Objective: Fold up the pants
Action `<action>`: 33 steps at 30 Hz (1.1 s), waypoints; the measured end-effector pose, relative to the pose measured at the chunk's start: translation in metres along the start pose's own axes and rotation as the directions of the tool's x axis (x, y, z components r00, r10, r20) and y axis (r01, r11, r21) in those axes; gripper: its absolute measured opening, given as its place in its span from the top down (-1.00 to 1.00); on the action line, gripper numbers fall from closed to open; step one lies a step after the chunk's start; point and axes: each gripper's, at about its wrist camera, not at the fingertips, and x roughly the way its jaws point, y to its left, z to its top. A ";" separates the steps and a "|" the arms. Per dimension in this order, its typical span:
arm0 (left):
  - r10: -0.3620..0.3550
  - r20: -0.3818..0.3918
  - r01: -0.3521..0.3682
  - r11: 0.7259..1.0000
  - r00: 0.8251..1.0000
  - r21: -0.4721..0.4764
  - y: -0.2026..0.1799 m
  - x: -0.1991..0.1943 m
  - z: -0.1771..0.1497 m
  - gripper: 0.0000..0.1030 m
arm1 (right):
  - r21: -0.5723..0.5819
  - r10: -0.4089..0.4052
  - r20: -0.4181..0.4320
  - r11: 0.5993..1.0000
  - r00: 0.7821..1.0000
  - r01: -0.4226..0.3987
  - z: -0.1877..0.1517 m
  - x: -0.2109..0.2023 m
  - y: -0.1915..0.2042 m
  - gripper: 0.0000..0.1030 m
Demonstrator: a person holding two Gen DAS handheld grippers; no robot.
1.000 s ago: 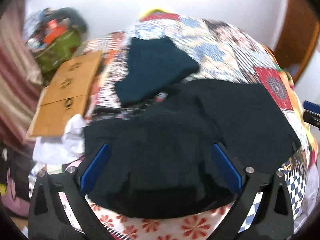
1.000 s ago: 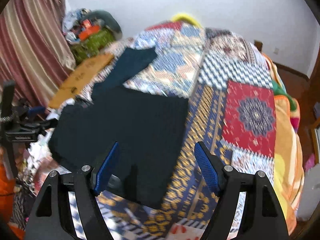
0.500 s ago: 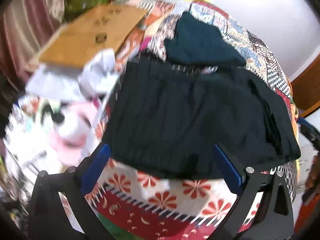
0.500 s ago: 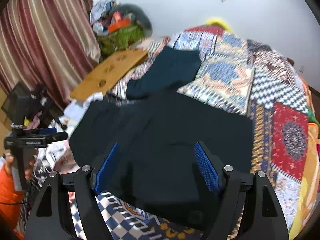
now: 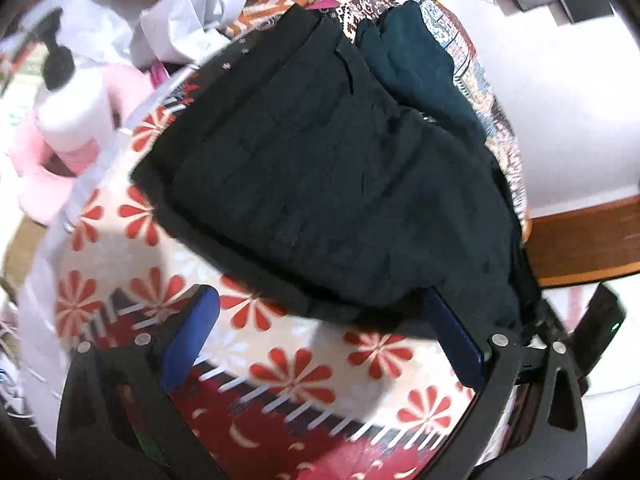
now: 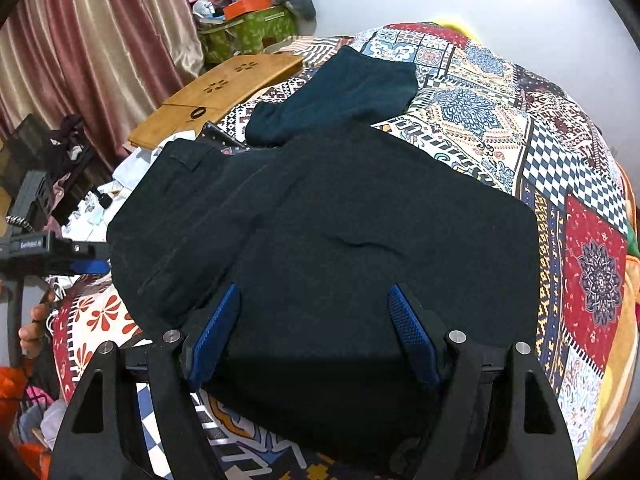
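Observation:
Black pants [image 6: 340, 240] lie folded flat on a patchwork bedspread [image 6: 500, 120]; they also show in the left wrist view [image 5: 320, 184]. My left gripper [image 5: 320, 340] is open and empty, hovering at the near edge of the pants over the flower-print part of the bedspread [image 5: 280, 380]. It also shows at the left edge of the right wrist view [image 6: 86, 266]. My right gripper [image 6: 314, 328] is open and empty just above the pants' near edge.
A dark teal folded garment [image 6: 340, 92] lies beyond the pants. A wooden lap tray [image 6: 220, 92] sits at the bed's left side. A white pump bottle [image 5: 72, 108], pink item and crumpled white cloth [image 5: 192, 20] lie off the bed's left. Curtains [image 6: 100, 40] hang at left.
My left gripper has swung left and down to the pants' corner, tilting its view. My right gripper has moved in closer over the pants' near edge. Both stay open.

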 end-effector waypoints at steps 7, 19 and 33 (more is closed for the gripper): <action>-0.045 -0.002 0.044 0.993 0.999 -0.107 0.007 0.017 0.023 -1.00 | 0.009 0.017 0.005 1.000 1.000 -0.017 0.001 0.002 -0.001 -0.46; 0.277 0.101 -0.288 0.950 0.956 0.120 -0.035 0.018 0.033 0.55 | 0.023 0.037 0.013 0.999 0.999 -0.038 0.000 0.001 -0.002 -0.47; 0.127 0.497 -0.393 0.785 0.859 0.479 -0.194 -0.075 0.016 0.69 | 0.189 0.015 0.085 0.981 0.996 -0.031 -0.014 -0.039 -0.040 -0.43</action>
